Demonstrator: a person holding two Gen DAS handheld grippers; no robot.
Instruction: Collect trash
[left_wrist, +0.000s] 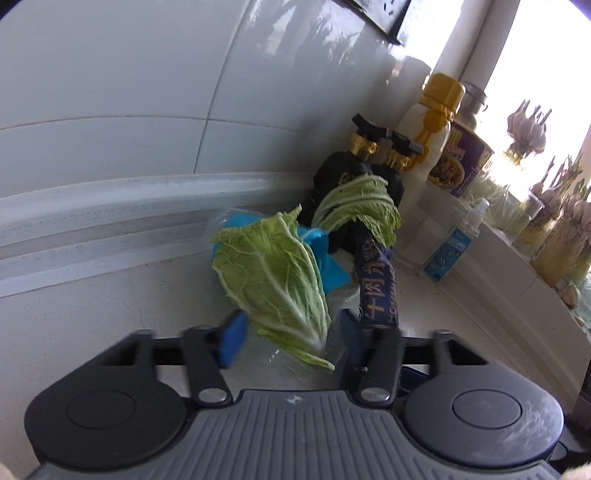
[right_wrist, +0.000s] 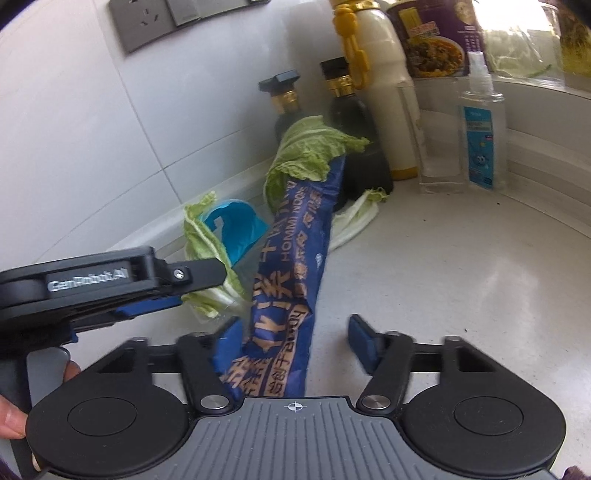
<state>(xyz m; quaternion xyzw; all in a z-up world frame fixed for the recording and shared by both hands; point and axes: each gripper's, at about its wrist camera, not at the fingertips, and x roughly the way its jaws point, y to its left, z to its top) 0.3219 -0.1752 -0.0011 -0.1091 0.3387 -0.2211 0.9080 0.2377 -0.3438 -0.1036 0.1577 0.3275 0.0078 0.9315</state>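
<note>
Your left hand-held gripper (left_wrist: 288, 341) is spread wide around a cabbage leaf (left_wrist: 273, 277), not clamping it. Your right hand-held gripper (right_wrist: 295, 341) is likewise released, straddling the blue noodle wrapper (right_wrist: 288, 266). Both items lie on the desk (right_wrist: 461, 277) near its back edge, beside the dark bottles (right_wrist: 284, 110).

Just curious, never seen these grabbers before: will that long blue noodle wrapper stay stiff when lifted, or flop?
Probably flop: the blue noodle wrapper looks creased and twisted, like thin empty film. Likely very light. It may drag the cabbage leaf draped over its far end.
</note>
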